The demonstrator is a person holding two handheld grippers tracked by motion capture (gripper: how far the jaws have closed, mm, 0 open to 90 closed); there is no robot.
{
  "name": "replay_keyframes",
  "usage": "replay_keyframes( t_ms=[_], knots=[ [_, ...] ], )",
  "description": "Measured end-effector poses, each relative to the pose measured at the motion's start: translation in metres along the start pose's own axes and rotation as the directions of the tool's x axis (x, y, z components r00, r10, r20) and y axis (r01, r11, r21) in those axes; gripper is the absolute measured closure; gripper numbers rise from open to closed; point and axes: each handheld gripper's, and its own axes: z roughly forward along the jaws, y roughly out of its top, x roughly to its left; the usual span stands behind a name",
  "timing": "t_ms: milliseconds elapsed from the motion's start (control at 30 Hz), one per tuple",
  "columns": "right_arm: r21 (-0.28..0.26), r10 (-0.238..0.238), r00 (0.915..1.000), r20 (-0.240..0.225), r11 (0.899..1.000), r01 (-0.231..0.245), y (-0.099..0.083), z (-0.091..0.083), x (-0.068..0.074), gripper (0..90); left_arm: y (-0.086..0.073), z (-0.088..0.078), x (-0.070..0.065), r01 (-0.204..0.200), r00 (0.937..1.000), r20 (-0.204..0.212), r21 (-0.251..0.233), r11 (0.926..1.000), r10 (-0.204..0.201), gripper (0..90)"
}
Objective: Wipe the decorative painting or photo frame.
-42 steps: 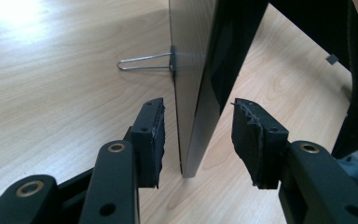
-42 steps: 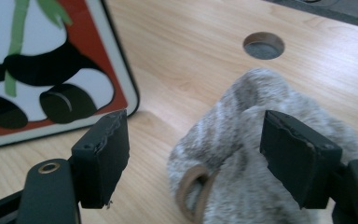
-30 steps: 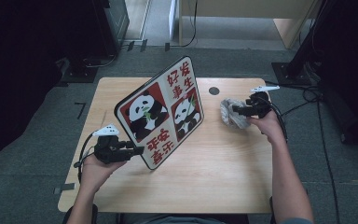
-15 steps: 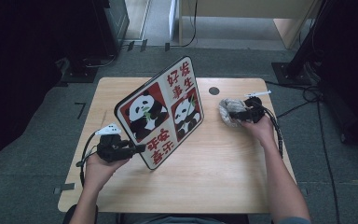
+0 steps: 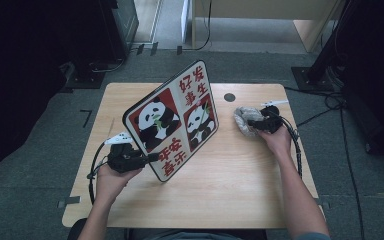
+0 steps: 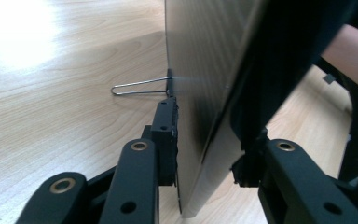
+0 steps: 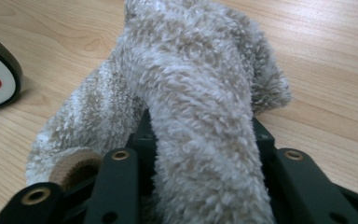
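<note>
left gripper (image 5: 152,157): black body, white plate on top, black cable looping off its rear
right gripper (image 5: 247,123): black body, white plate, thick black cable along the forearm
jaws: black linkage arms, brass-ringed pivots
arms: bare forearms, sleeve edge at right elbow

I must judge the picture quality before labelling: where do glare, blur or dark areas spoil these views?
High view: the floor around the table is very dark, and the panda board is evenly lit. Left gripper view: strong glare whitens the wood at the upper left, and the board's edge is blurred. Right gripper view: the fluffy cloth is sharp, with mild sheen on the wood behind.
</note>
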Motion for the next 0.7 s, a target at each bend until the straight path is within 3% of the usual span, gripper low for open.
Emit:
replay_keyframes(
  t_ms=[133, 333, 700],
  knots=[
    [0.002, -0.003, 1.0000, -0.005, 1.000, 0.003, 0.000, -0.003, 0.000, 65.4, 0.000, 0.001, -0.001, 0.009, 1.0000, -0.003, -0.008, 0.9999, -0.009, 71.9],
    [0.019, 0.018, 0.9983, -0.056, 1.000, -0.017, 0.001, -0.011, -0.001, 66.7, 0.000, 0.000, -0.002, 0.009, 0.9999, -0.013, -0.048, 0.9988, -0.010, 76.6],
    [-0.030, 0.019, 0.9962, -0.085, 0.999, -0.021, 0.005, -0.039, 0.003, 66.8, 0.001, 0.003, -0.001, 0.013, 0.9998, -0.012, -0.099, 0.9950, -0.014, 77.8]
  ],
)
